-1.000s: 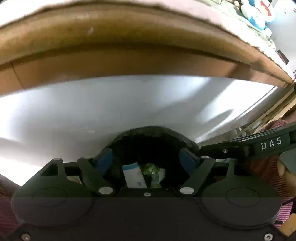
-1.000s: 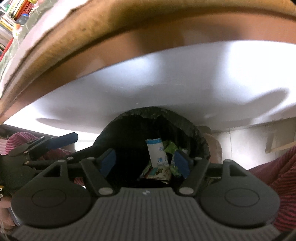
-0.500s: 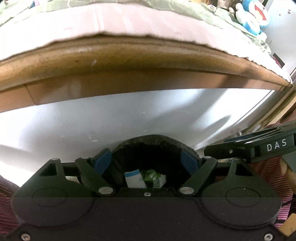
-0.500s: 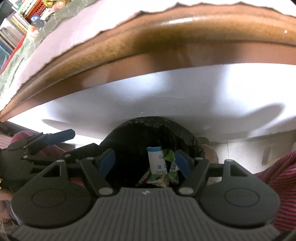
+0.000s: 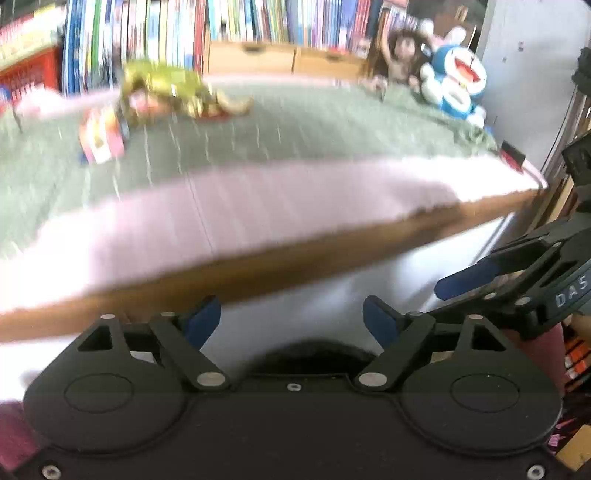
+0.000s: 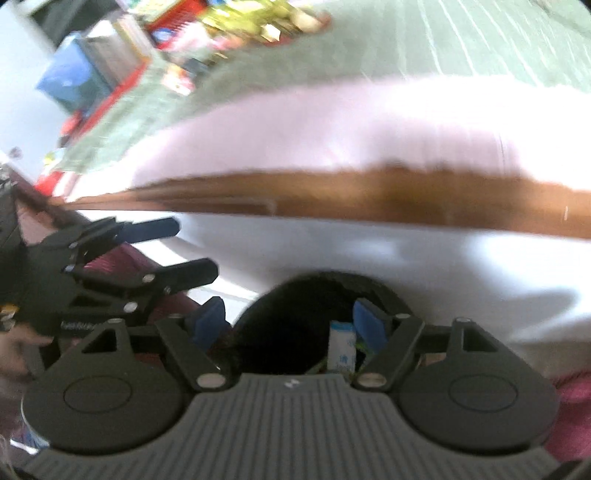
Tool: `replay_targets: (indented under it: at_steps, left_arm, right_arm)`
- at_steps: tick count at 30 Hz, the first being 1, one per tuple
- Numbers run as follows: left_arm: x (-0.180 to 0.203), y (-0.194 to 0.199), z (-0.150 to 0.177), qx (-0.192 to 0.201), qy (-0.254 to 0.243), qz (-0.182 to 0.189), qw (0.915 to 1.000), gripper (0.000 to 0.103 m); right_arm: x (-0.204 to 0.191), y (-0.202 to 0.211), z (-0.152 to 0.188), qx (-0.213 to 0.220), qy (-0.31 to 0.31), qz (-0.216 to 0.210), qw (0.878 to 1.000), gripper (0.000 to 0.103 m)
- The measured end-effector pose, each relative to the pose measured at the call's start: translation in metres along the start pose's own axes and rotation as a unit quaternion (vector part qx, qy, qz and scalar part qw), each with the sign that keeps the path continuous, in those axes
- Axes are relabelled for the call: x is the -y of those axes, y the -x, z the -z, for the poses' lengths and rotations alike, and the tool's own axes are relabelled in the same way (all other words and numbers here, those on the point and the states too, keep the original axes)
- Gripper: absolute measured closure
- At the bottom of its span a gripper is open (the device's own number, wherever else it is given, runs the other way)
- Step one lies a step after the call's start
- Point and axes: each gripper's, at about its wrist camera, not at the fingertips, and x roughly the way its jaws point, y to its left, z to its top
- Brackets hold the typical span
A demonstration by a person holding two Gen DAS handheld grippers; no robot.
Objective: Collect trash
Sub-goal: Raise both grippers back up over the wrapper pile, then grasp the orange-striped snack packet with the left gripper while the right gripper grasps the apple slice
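Observation:
My left gripper point(image 5: 291, 321) is empty and its jaws are opening, held above the black trash bin point(image 5: 314, 354), of which only the rim shows. My right gripper point(image 6: 290, 321) is also empty with jaws opening, over the same bin point(image 6: 295, 321). A white and blue carton point(image 6: 341, 343) and green wrappers lie inside the bin. On the green tablecloth point(image 5: 295, 125), yellow-green wrappers point(image 5: 162, 88) and a red and white packet point(image 5: 103, 136) lie at the far left. Each gripper shows in the other's view: the right gripper point(image 5: 491, 273) and the left gripper point(image 6: 173, 251). Both views are blurred.
The brown table edge point(image 5: 295, 266) with its pink cloth border runs across just above the bin. A blue plush toy point(image 5: 454, 81) and a doll point(image 5: 399, 62) sit at the table's far right. Book rows point(image 5: 258, 18) line the back. A red sleeve point(image 6: 122, 266) is beside the bin.
Both grippers have risen from the bin mouth. The tabletop with its wrappers has come into view, and the bin has dropped to the bottom of both views. Both jaws stand slightly wider.

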Motion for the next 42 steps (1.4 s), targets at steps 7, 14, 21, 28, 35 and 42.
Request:
replay_targets:
  at_steps: [7,14,21,28,35,42]
  left_arm:
    - [-0.014,0.022,-0.039,0.072,0.002,-0.045,0.9964,0.015]
    - [-0.049,0.015,-0.068,0.118,0.025,-0.125,0.9848,0.015]
    - [-0.086,-0.021,-0.095,0.116,0.028,-0.175,0.9773,0.020]
    - [-0.118,-0.062,-0.116,0.098,0.044,-0.181,0.9775,0.024]
    - [-0.134,-0.087,-0.124,0.083,0.052,-0.171,0.9804,0.038]
    - [-0.142,-0.093,-0.128,0.081,0.057,-0.169,0.9806,0.065]
  right_arm:
    - [-0.009,0.024,-0.032,0.074,0.025,0.015,0.997,0.018]
    - [-0.007,0.021,-0.070,0.162,0.029,0.081,0.983,0.018]
    - [-0.004,-0.002,-0.117,0.197,0.037,0.127,0.971,0.034]
    - [0.017,-0.026,-0.174,0.171,-0.030,0.100,0.980,0.038]
    - [0.020,-0.073,-0.228,0.126,-0.065,0.093,0.986,0.036]
    - [0.005,-0.117,-0.253,0.109,-0.082,0.115,0.984,0.024]
